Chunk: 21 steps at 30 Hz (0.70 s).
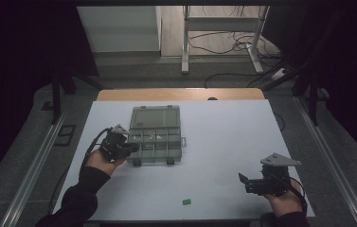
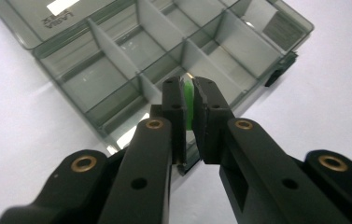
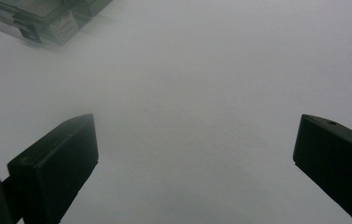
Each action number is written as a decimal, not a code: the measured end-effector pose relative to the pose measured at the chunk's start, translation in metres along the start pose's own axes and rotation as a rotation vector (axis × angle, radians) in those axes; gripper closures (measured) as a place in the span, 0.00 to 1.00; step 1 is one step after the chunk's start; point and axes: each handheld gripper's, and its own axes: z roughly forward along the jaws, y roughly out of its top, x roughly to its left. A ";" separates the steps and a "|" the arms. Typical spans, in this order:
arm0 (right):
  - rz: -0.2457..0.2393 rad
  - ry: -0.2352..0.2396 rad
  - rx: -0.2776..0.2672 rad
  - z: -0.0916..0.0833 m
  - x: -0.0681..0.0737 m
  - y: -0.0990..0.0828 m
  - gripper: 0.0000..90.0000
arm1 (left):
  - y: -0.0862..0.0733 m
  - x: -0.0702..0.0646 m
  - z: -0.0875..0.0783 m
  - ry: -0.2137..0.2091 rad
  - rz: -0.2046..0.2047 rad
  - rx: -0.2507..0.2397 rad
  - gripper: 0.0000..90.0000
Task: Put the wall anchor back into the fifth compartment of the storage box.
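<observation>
- High view: the left gripper sits at the left edge of the open box on the white table. The right gripper rests well apart, near the table's front right. A second green piece lies near the front edge.
- Left gripper view: the jaws are clamped on a thin green chip, held on edge above the box's front compartments. Its long axis runs along the jaws, pointing toward the box, flat faces against the pads. To place it well, I'd say line the chip over one cell, clear of the dividers, lower it, then let go.
- Right gripper view: the jaws stand wide apart over bare table, nothing between them. A corner of the box shows at upper left.
</observation>
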 end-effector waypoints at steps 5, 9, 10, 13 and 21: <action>-0.001 0.000 0.001 0.000 0.000 0.000 0.01 | -0.003 0.007 0.002 0.007 -0.021 0.006 0.93; -0.001 0.000 0.002 0.000 0.000 0.000 0.01 | -0.004 0.011 0.006 0.013 -0.032 0.018 0.93; -0.001 0.000 0.002 0.000 0.000 0.000 0.01 | -0.005 0.012 0.006 0.016 -0.037 0.018 0.93; -0.003 0.000 0.003 0.000 0.001 0.000 0.01 | -0.006 0.015 0.008 0.023 -0.051 0.023 0.93; -0.006 0.001 0.004 0.000 0.001 0.000 0.01 | -0.009 0.020 0.017 0.026 -0.080 0.053 0.93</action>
